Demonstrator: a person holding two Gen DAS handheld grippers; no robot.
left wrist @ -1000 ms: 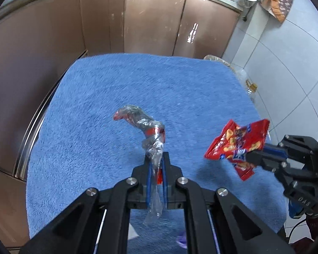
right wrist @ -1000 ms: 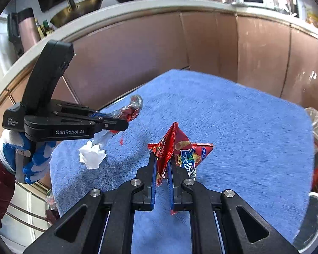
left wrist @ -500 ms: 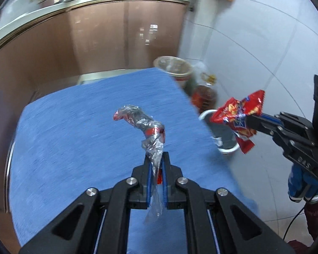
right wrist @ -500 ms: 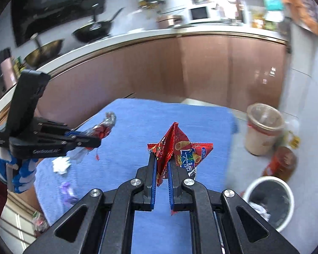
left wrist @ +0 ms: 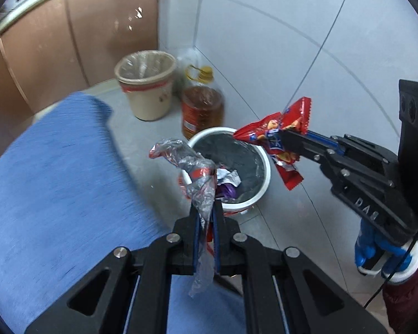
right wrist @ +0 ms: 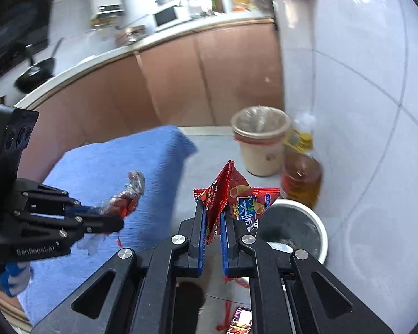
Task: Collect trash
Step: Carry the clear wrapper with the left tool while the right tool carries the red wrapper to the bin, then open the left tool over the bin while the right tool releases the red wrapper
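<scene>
**2 wrappers held over the white bin**

The left gripper (left wrist: pixel 204 214) has its jaws clamped on a crumpled clear plastic wrapper (left wrist: pixel 193 167) with red print; the twisted wrapper rises from the jaws and hangs in front of the white bin (left wrist: pixel 260 186), at its near rim. The right gripper (right wrist: pixel 211 222) has its jaws clamped on a red snack packet (right wrist: pixel 237 194), which stands folded above the blue pads. In the left wrist view that packet sits at the far right rim of the bin, above the opening. The white bin stands on the grey tiled floor (left wrist: pixel 287 222) and holds a dark liner with a few scraps of foil and purple wrapping. Just behind it stand an oil bottle (left wrist: pixel 202 108) and a beige bin (left wrist: pixel 146 83) lined with clear plastic. The bench (left wrist: pixel 55 181), covered in blue towel, lies to the left of the bin. A blue glove (left wrist: pixel 376 250) grips the right gripper's handle.
</scene>
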